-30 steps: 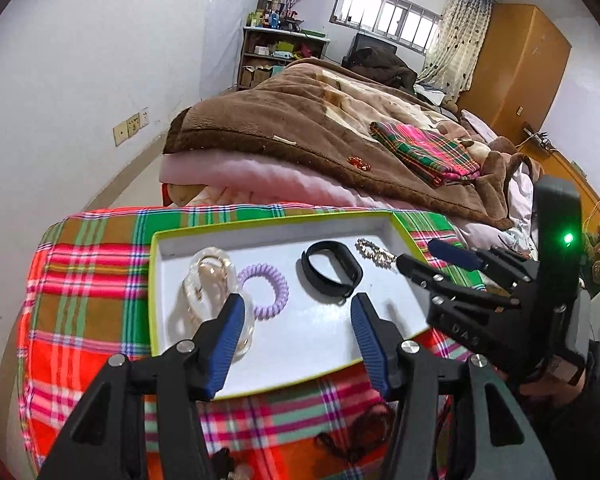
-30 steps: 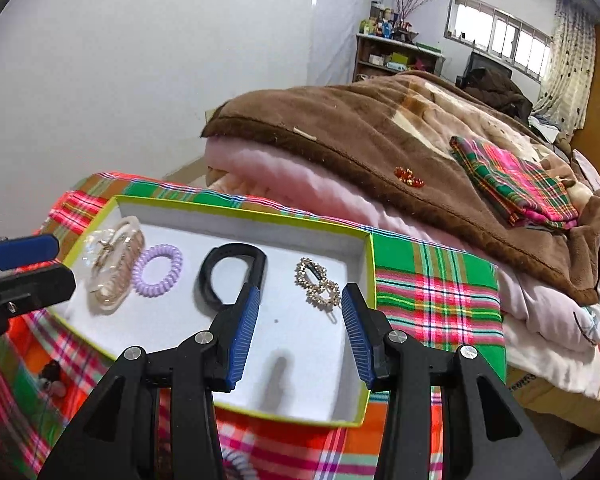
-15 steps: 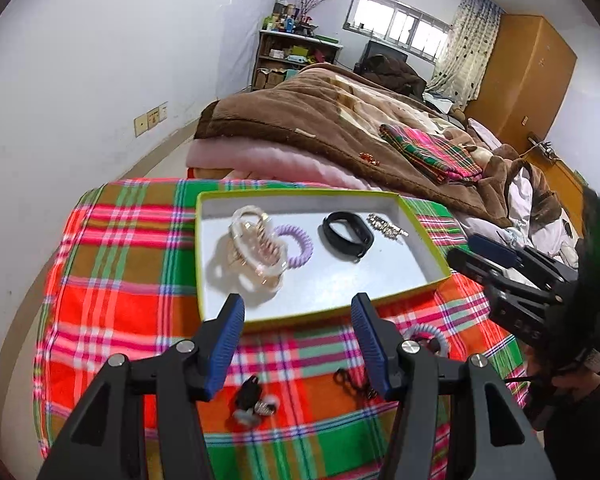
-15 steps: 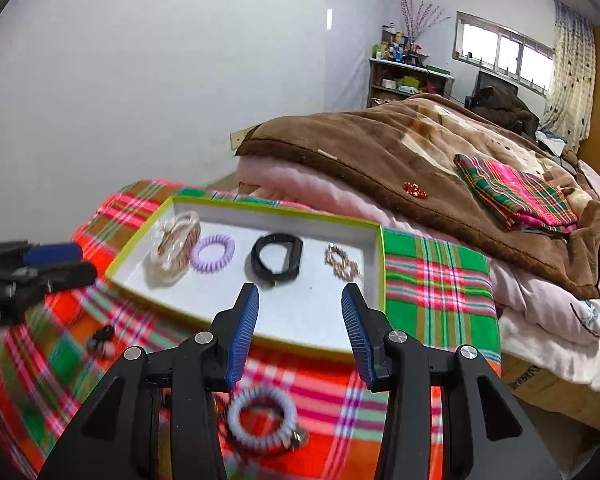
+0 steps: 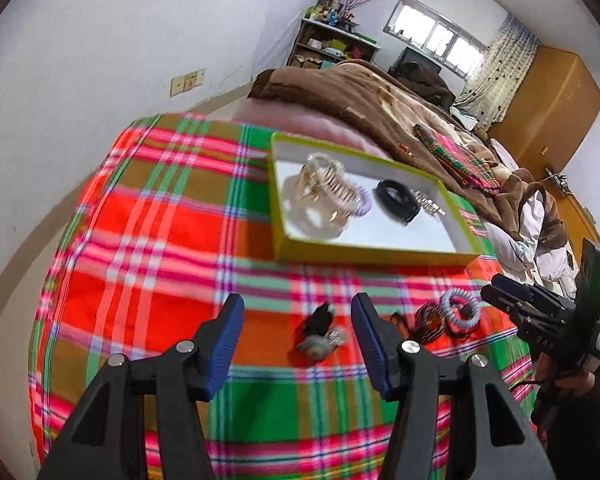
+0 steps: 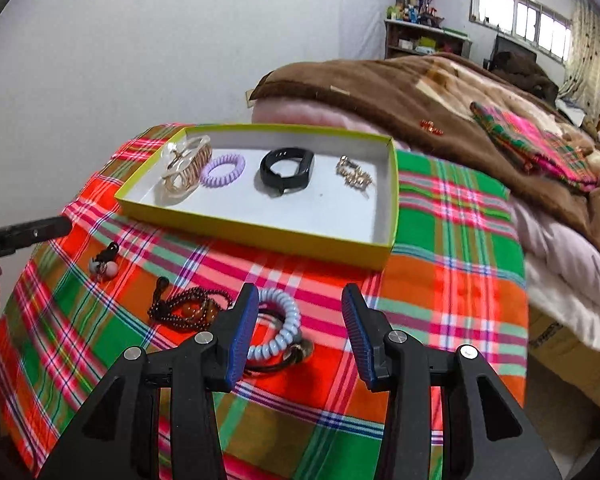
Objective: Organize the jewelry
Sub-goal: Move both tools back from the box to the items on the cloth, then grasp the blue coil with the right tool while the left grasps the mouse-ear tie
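A green-rimmed white tray (image 6: 260, 228) (image 5: 364, 254) on the plaid cloth holds a clear hair claw (image 6: 186, 168), a purple coil tie (image 6: 223, 165), a black band (image 6: 287, 171) and a gold clip (image 6: 354, 174). On the cloth lie a black-and-grey hair tie (image 5: 320, 336) (image 6: 104, 264), a dark bead bracelet (image 6: 188, 308) and a pale blue coil tie (image 6: 278, 334) (image 5: 460, 310). My left gripper (image 5: 298, 344) is open above the black-and-grey tie. My right gripper (image 6: 300, 330) is open just over the blue coil tie.
The plaid-covered table (image 6: 460, 280) stands against a bed with a brown blanket (image 6: 420, 88). A white wall (image 6: 140, 60) is to the left. The table's front and right edges drop off near the grippers.
Both grippers have pulled back from the tray toward the near side of the table. The loose items on the cloth have come into view under them.
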The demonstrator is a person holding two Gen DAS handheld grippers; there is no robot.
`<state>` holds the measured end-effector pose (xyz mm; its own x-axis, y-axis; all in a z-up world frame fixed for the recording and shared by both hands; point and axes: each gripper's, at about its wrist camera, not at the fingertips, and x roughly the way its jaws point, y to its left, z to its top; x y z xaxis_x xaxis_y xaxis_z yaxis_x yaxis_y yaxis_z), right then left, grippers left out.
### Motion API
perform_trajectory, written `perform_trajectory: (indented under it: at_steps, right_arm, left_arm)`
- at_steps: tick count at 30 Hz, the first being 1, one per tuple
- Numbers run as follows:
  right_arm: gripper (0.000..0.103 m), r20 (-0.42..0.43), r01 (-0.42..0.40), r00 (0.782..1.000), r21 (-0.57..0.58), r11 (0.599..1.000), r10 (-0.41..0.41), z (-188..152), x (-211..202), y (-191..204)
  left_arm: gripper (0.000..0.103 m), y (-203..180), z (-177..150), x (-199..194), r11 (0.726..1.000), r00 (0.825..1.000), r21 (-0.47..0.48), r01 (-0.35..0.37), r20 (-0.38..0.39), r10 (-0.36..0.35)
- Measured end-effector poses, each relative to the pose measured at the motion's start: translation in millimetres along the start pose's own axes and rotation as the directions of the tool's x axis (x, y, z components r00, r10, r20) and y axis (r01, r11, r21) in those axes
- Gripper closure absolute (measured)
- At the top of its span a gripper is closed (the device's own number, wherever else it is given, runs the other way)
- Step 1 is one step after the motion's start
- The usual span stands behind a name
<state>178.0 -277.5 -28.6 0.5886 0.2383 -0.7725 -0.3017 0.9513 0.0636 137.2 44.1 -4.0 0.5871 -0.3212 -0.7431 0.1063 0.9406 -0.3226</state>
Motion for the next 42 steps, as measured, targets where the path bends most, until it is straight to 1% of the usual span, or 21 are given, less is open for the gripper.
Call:
perform_trajectory:
  at_steps: [4,6,8,10,13,14,17,21,22,23,33,38,42]
  right_arm:
    - [0.059,-0.026,-0.013,1.000,-0.007,1.000,0.013,-4.2,6.6,4.3]
    - [0.059,-0.034,-0.014,0.999,-0.011,1.000,0.014,-5.5,9.8,6.2]
    - [0.065,-0.041,-0.012,0.999,-0.011,1.000,0.011,-5.8,12.3,6.8]
    - [0.068,-0.043,-0.012,0.999,-0.010,1.000,0.012,-6.4,13.0,6.9]
    - [0.070,-0.048,-0.016,0.999,-0.011,1.000,0.015,-7.2,15.1,7.6]
    - [0.075,-0.052,-0.018,0.998,-0.012,1.000,0.018,-7.4,16.0,8.2]
    - [0.083,-0.059,-0.009,0.998,-0.016,1.000,0.008,-8.7,17.7,9.0]
    - [0.085,-0.059,-0.011,0.998,-0.014,1.000,0.010,-10.2,17.0,8.1]
    - [0.087,-0.057,-0.009,0.998,-0.013,1.000,0.008,-10.1,16.7,8.0]
    - [0.091,-0.056,-0.004,0.998,-0.013,1.000,0.004,-10.1,16.5,7.8]
    - [0.093,0.002,-0.004,1.000,0.013,1.000,0.004,-8.2,3.2,3.9]
    - [0.093,0.034,-0.017,0.999,0.039,0.999,0.016,-6.8,-3.8,1.4]
    - [0.093,0.063,-0.031,0.998,0.055,0.998,0.028,-7.4,-11.8,-1.0]
  left_arm:
    - [0.045,14.5,-10.9,-2.1,0.999,1.000,-0.034,0.019,-0.008,-0.019]
    - [0.045,19.8,-13.8,-2.8,0.999,1.000,-0.043,0.010,-0.013,-0.010]
    - [0.045,24.3,-13.9,-2.7,0.999,1.000,-0.051,0.003,-0.016,-0.004]
    - [0.045,29.0,-15.7,-4.9,0.998,1.000,-0.064,0.005,-0.012,-0.006]
    - [0.045,32.8,-17.8,-4.5,0.997,1.000,-0.070,0.008,-0.018,-0.009]
    - [0.045,33.0,-18.9,-4.0,0.997,1.000,-0.071,0.007,-0.021,-0.008]
    - [0.045,32.8,-20.8,-1.1,0.997,0.999,-0.074,0.011,-0.032,-0.013]
    - [0.045,28.0,-23.5,2.9,0.998,0.999,-0.066,0.020,-0.046,-0.023]
    - [0.045,26.3,-24.0,3.4,0.998,0.998,-0.063,0.025,-0.048,-0.028]
    - [0.045,24.9,-24.4,4.1,0.998,0.998,-0.061,0.029,-0.051,-0.032]
    - [0.045,7.1,-28.9,18.4,0.998,0.993,-0.026,0.058,-0.097,-0.061]
    - [0.041,2.6,-29.5,21.7,0.998,0.993,-0.013,0.061,-0.099,-0.062]
    - [0.041,-2.6,-27.8,23.4,0.999,0.994,-0.001,0.051,-0.098,-0.051]
